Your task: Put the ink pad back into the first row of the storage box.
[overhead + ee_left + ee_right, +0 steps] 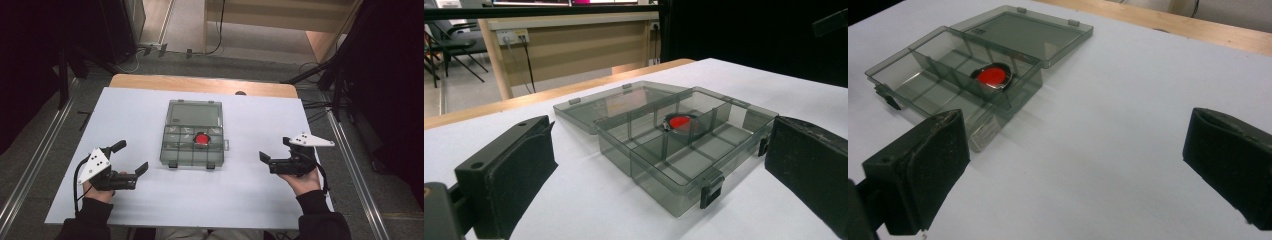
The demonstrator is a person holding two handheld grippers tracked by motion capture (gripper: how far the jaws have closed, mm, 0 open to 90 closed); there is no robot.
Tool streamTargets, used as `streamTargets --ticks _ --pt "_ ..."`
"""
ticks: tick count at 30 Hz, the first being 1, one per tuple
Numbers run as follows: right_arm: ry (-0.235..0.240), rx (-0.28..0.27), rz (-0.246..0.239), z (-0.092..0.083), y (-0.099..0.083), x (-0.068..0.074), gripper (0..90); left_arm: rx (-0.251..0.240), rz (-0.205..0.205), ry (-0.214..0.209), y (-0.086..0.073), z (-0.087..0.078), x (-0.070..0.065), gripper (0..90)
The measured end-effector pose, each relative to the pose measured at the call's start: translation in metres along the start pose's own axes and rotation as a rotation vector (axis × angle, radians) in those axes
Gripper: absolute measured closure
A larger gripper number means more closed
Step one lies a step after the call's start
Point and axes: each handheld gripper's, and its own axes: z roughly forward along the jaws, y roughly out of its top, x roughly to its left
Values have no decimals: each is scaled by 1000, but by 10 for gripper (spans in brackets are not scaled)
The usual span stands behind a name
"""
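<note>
The left gripper [129,156] rests low over the white sheet [260,195] with its jaws spread wide and nothing between them; the right gripper [274,149] sits the same way at the other side, jaws wide apart and empty. Between the two, a little farther from the person than both, lies the box [194,156], a smoky clear case with its lid [194,114] folded flat onto the sheet on the far side. The box is near each gripper but touches neither: a strip of bare sheet shows on either side of it. In the left gripper view the box [684,150] lies ahead and slightly right of the gap between the jaws, its near corner with a black latch [710,194] closest to the gripper. In the right gripper view the box [955,87] lies ahead and to the left, beyond the left jaw, and bare sheet fills the span between the jaws. Thin walls split the box into compartments; one near the middle, by the hinge side, holds a red disc [202,139] in a shiny rim, lying flat. The same disc [993,77] shows in the right gripper view, and in the left gripper view [680,123] it is partly hidden behind a divider. Each gripper is held by a hand [303,182] coming from a dark sleeve [320,215].
</note>
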Motion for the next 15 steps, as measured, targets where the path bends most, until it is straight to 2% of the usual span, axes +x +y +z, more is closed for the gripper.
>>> streamTargets --ticks 3,5,10,12,13,15 --pt "-10 -11 11 -3 -6 -3 0 3 2 3 0 0 0 0" --pt "-28 -25 18 -6 -17 -8 0 3 2 4 0 -1 -1 0" --pt "-11 -40 44 -5 -36 -13 0 7 2 6 -1 0 -1 0" --pt "-9 -66 53 -4 -46 -14 0 9 3 8 -1 0 -1 0" --pt "-8 -96 58 -1 -57 -16 0 13 3 10 -2 0 -1 0" --pt "-13 -115 69 0 -64 -17 0 15 4 11 -2 0 -1 0"
